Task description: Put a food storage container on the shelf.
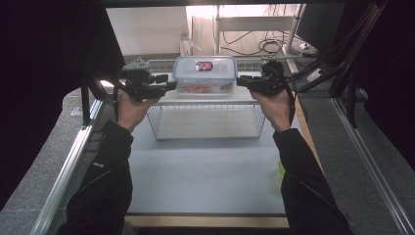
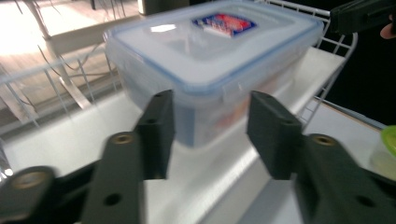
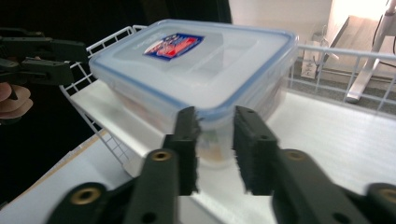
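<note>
A clear food container (image 1: 204, 73) with a blue-rimmed lid and a red and blue label stands on the white top shelf of a wire rack (image 1: 205, 122). My left gripper (image 1: 172, 85) is at its left end. In the left gripper view the jaws (image 2: 211, 95) stand apart around the container (image 2: 215, 46) end and its lid clip, with gaps either side. My right gripper (image 1: 240, 81) is at the right end. In the right gripper view its jaws (image 3: 215, 114) are drawn close on the lid clip under the container (image 3: 196, 60) rim.
The rack has a low wire rail (image 3: 345, 60) along its back and an empty lower shelf. A yellow-green object (image 1: 281, 169) lies on the grey table by my right sleeve. Cables (image 1: 269, 46) and a monitor sit behind the rack. Metal rails border both table sides.
</note>
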Tool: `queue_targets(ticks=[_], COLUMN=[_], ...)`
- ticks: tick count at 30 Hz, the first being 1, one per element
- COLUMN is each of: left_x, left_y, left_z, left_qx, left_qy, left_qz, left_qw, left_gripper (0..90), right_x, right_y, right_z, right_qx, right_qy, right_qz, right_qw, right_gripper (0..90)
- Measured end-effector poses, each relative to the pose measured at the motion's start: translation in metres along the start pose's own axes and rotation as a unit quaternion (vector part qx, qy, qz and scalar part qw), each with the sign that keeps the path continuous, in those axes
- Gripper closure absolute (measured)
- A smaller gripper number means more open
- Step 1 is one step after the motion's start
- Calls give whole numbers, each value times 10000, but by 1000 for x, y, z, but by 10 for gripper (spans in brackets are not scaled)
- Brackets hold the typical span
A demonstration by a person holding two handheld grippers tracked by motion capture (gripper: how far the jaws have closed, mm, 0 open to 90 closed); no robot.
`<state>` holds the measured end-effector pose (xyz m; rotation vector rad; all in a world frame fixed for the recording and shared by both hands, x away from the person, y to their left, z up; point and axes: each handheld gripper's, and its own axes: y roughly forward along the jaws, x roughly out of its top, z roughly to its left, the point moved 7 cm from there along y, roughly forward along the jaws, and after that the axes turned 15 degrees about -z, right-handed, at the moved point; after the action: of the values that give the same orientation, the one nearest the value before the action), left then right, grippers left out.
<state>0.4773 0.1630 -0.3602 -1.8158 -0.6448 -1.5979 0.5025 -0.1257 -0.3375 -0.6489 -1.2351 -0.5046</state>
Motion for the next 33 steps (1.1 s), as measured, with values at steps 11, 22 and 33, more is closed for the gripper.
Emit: queue_targets(ticks=[11,22,33], left_x=[-15,-12,-26], left_y=[24,25,11], left_z=[3,-4,-31], left_qx=[116,156,-53], left_qy=[-196,-149,88], left_qz=[364,264,223], left_qw=[9991,9994,9997], left_gripper=[727,680,357], right_x=[-24,-25,-31], right_y=[26,27,11], right_z=[4,8,16], right_qx=[-126,-145,-30], right_qy=[-75,-167,-510], right_qz=[370,385,321], right_qw=[9992,9990,9982], right_gripper=[881,836,475])
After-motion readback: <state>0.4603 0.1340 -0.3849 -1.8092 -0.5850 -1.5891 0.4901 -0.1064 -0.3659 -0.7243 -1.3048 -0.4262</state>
